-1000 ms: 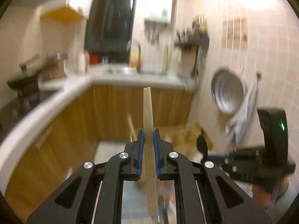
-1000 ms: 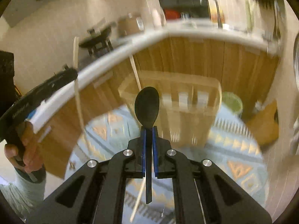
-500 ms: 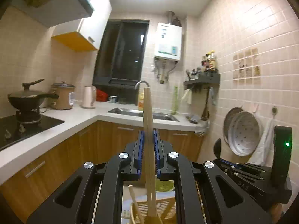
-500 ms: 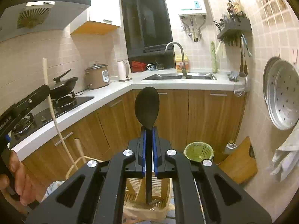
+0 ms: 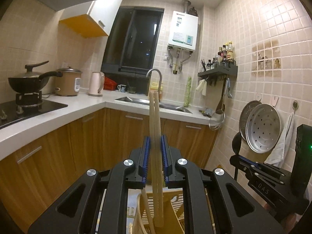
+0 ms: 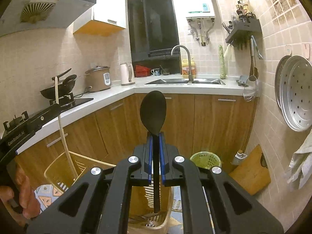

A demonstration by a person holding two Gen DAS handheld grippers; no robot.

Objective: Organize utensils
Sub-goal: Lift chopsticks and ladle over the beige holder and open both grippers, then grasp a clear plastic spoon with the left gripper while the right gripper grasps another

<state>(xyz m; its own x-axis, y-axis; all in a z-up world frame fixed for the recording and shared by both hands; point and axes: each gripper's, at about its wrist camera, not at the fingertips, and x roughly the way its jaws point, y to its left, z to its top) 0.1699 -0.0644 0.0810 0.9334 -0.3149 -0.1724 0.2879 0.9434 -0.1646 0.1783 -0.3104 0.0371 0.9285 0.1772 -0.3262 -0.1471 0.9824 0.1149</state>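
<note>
My left gripper [image 5: 155, 146] is shut on a pair of pale wooden chopsticks [image 5: 155, 117] and holds them upright above a tan slatted basket [image 5: 175, 200] low in the left wrist view. My right gripper [image 6: 155, 142] is shut on the handle of a black spoon [image 6: 153, 109], bowl up. The spoon also shows at the right of the left wrist view [image 5: 237, 143]. The chopsticks show at the left of the right wrist view [image 6: 58, 107], over the basket [image 6: 58, 167]. Some utensils lie in the basket's bottom.
An L-shaped white counter [image 6: 109, 95] on wooden cabinets carries a wok [image 5: 27, 81], a rice cooker [image 5: 68, 81], a kettle [image 5: 95, 83] and a sink [image 6: 185, 81]. Steamer trays [image 6: 296, 93] hang on the right wall. A green bin [image 6: 205, 159] and a cutting board [image 6: 251, 173] stand on the floor.
Both grippers have tilted up from looking down at the basket and floor to looking level across the kitchen. Each still holds its utensil the same way.
</note>
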